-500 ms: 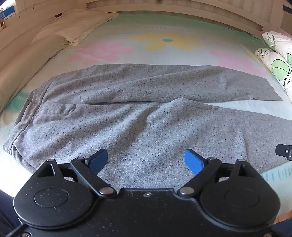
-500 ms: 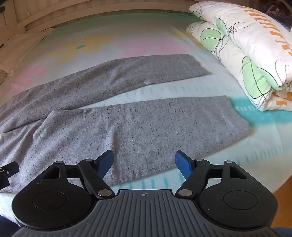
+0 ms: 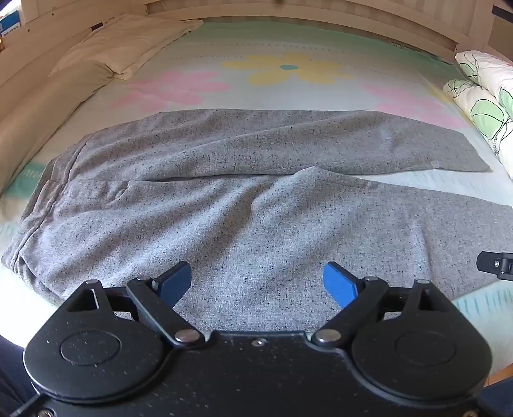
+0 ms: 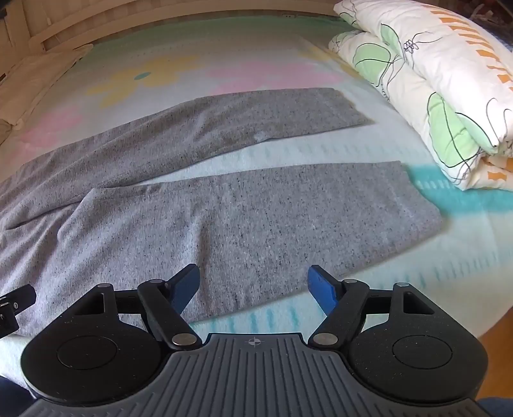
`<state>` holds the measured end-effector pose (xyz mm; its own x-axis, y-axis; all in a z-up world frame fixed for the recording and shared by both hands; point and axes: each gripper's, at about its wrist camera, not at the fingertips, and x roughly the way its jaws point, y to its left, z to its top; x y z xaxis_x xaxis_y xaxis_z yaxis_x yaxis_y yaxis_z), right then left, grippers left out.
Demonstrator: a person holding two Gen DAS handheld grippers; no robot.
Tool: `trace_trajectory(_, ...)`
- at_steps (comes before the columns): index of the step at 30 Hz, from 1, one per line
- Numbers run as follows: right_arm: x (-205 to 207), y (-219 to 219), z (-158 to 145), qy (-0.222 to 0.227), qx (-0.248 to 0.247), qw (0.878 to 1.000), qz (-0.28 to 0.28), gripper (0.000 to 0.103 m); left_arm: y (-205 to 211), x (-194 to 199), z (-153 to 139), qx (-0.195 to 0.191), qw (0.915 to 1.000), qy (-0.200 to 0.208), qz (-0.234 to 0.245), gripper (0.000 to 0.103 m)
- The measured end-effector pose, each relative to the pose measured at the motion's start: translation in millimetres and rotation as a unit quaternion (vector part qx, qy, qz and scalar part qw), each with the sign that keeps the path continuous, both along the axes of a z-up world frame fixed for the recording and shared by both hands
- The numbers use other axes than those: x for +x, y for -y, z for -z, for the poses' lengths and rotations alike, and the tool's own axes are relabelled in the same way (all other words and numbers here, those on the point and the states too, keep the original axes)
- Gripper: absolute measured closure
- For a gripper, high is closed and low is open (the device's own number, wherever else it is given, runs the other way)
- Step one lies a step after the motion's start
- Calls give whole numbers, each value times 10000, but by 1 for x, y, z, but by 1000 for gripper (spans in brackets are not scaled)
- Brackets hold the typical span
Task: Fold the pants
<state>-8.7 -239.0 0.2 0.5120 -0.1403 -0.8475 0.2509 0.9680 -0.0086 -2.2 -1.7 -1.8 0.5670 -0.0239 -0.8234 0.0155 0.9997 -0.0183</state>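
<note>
The gray pants [image 3: 224, 224] lie flat and spread out on the bed [image 3: 288, 41], near its front edge. The waistband is at the left and the two legs run to the right. The legs are apart, with a strip of sheet between them. The far leg [image 4: 256, 118] slants away toward the far right, and the near leg [image 4: 288, 224] lies closer to the edge, with a few soft wrinkles where the legs meet. The left gripper [image 3: 256, 282] hangs above the upper part of the pants, tilted down. Its blue fingers [image 3: 340, 284] are spread wide and nothing is between them. The right gripper [image 4: 253, 285] hangs above the near edge of the near leg, also tilted down, with its fingers [image 4: 320, 287] spread wide and holding nothing. The sheet has big pink and yellow flowers on it. A folded white quilt [image 4: 433, 89] with green leaves sits at the right side of the bed, just past the leg ends. A cream pillow [image 3: 128, 41] lies at the far left corner, by the wooden bed frame [image 3: 320, 14].
</note>
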Motion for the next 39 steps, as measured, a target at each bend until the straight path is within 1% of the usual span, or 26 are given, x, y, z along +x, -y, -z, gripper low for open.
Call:
trace_trajectory(14,0,0,3,-61,28,10000,-11,30,2,-1,1,-1,10000,-11,14,13)
trace_trajectory(27,4,-1,5,-223,101,9997,-23,30,1,0,0,-46,10000,-49,10,13)
trace_trajectory(39,4,-2,5,-234,95,9997,-34,30,0,1,0,-45,10000,-61,3,13)
